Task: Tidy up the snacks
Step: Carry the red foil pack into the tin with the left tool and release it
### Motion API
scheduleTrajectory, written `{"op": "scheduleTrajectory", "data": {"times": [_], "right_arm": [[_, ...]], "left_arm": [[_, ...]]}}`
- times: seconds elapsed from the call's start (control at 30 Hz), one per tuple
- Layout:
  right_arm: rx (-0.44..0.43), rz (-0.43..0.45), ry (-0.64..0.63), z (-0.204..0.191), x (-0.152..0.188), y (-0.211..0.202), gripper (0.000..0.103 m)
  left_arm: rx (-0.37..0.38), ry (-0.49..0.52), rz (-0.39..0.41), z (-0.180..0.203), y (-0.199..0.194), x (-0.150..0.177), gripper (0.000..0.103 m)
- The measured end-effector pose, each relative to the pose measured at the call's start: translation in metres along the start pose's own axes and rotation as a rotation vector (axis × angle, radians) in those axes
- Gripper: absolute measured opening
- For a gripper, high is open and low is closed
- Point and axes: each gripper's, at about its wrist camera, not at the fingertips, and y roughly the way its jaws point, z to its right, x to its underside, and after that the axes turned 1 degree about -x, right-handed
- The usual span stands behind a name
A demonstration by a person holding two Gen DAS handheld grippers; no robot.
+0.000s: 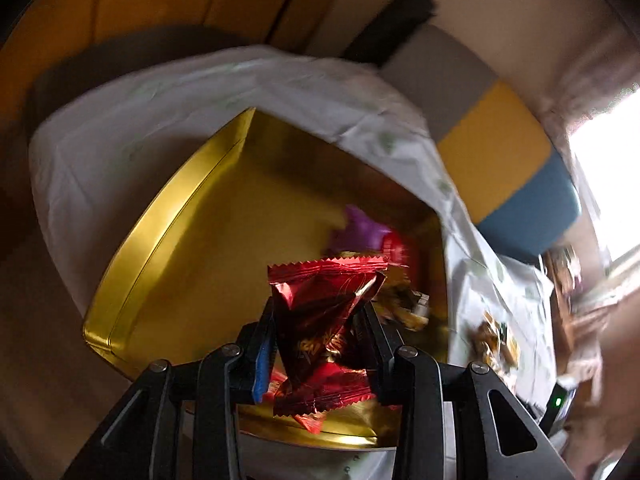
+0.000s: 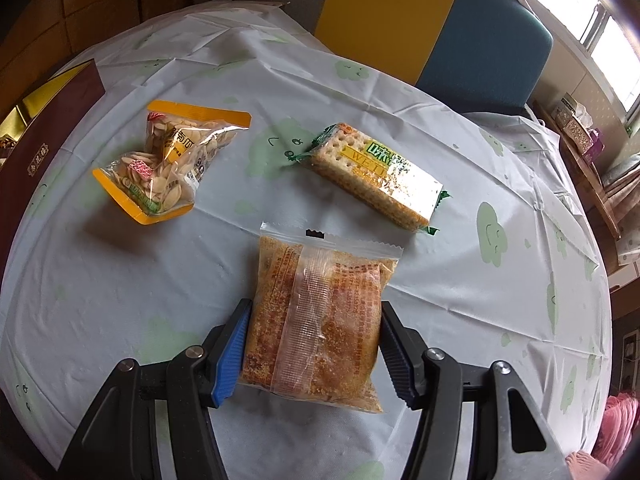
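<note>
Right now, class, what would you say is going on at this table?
A person is sorting snacks with a handheld gripper in each hand. The left gripper has its jaws shut on a crumpled red wrapper, held over an open gold tin that already holds a few sweets at one side. The right gripper has its jaws on either side of a clear packet of crumbly cake above the tablecloth. A bag of seeds and a pack of crackers still lie on the cloth.

right gripper (image 2: 314,346): grips crumb-cake packet (image 2: 316,316) | seed bag (image 2: 168,160), cracker pack (image 2: 376,172): on tablecloth (image 2: 120,280)
</note>
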Motion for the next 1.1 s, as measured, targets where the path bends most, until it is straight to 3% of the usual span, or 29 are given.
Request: {"op": "scheduleTrajectory", "data": {"times": [0.37, 0.67, 1.1], "right_arm": [[-0.001, 0.000, 0.008, 0.003, 0.000, 0.001, 0.061], [0.009, 0.004, 0.001, 0.002, 0.001, 0.002, 0.061], [0.045, 0.020, -0.027, -0.004, 0.005, -0.003, 0.061]], "left_arm": [[-0.061, -0.047, -0.100, -0.004, 0.057, -0.006, 0.041], [-0.136, 0.017, -0.049, -0.008, 0.035, 0.000, 0.039], [-0.244, 0.258, 0.103, 0.025, -0.011, 0.041, 0.041]]}}
